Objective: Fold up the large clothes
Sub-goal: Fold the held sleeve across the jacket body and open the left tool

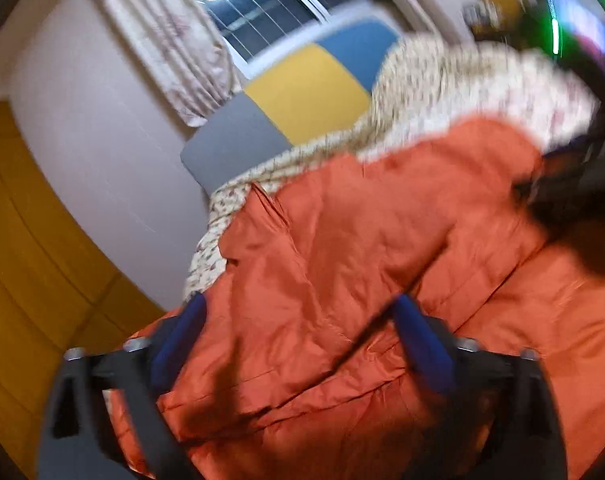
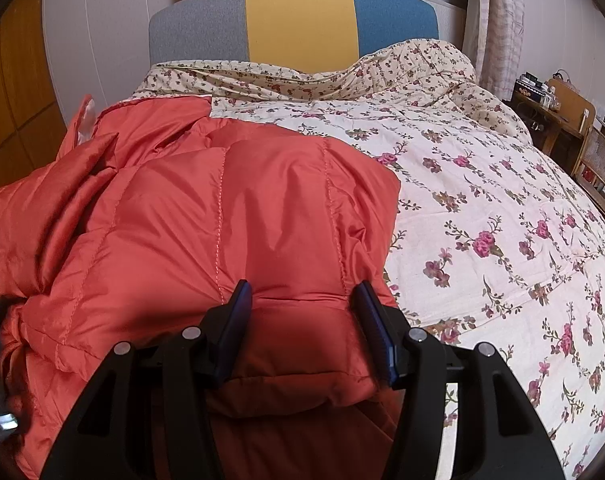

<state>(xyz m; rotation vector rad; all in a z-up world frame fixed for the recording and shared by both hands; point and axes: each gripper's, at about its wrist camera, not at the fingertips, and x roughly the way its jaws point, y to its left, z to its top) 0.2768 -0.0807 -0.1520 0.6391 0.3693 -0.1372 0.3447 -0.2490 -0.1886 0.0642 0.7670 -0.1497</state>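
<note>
An orange quilted puffer jacket [image 2: 230,216] lies rumpled on the left side of a bed; it also fills the lower part of the blurred left wrist view [image 1: 362,260]. My right gripper [image 2: 302,292] is open, its blue-padded fingers spread just above the jacket's near folded edge, holding nothing. My left gripper [image 1: 298,308] is open too, fingers wide apart over the jacket's crumpled left part. A dark blurred shape [image 1: 574,188] at the right of the left wrist view is the other gripper.
The bed carries a cream floral quilt [image 2: 482,200], bare to the right of the jacket. A grey, yellow and blue headboard [image 2: 294,20] stands behind. Wooden furniture [image 2: 562,120] crowds the far right. A wall and orange wardrobe [image 1: 30,240] lie left.
</note>
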